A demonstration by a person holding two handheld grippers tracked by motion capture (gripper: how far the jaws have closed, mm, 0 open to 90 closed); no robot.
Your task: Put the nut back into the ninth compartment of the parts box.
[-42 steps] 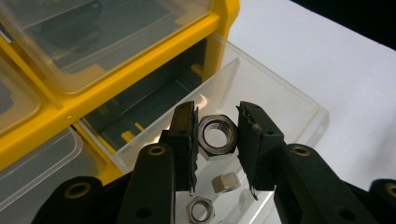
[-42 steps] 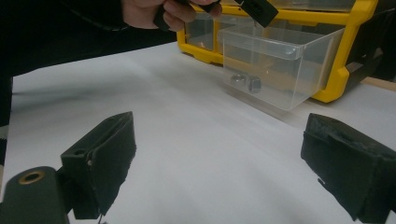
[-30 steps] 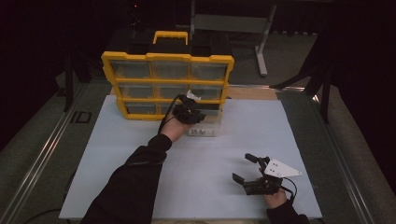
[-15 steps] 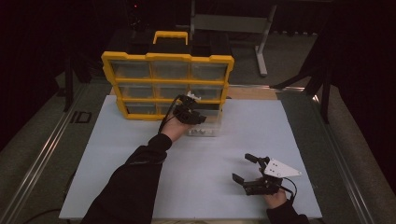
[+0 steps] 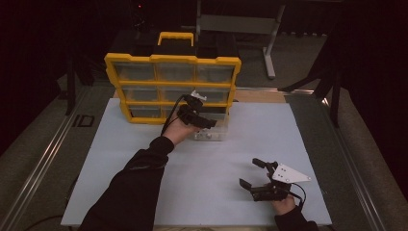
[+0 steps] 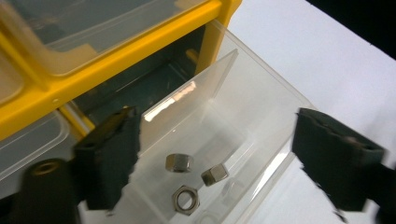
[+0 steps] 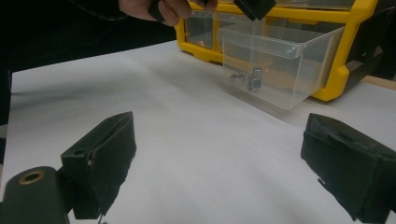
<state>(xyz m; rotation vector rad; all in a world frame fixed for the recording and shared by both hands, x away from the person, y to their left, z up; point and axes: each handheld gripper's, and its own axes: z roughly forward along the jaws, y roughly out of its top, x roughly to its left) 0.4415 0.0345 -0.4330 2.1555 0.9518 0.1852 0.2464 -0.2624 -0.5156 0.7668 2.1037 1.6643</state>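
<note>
Left gripper (image 6: 215, 163) fingers just opened, released, above the pulled-out clear drawer (image 6: 261, 107); three nuts (image 6: 179, 162) lie below, between them. Right gripper (image 5: 259, 174) released, well apart.

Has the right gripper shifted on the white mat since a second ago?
No. The right gripper sits at the same spot near the white mat's front right edge, jaws open.

Three nuts (image 6: 179, 163) are lying in one clear drawer (image 6: 261, 116) pulled out of one yellow cabinet (image 5: 173, 86). Nine drawer bays are showing in it, three rows of three. Two grippers are working: left (image 5: 204, 120), right (image 5: 254, 173). One white table (image 5: 144, 154) is carrying everything.
</note>
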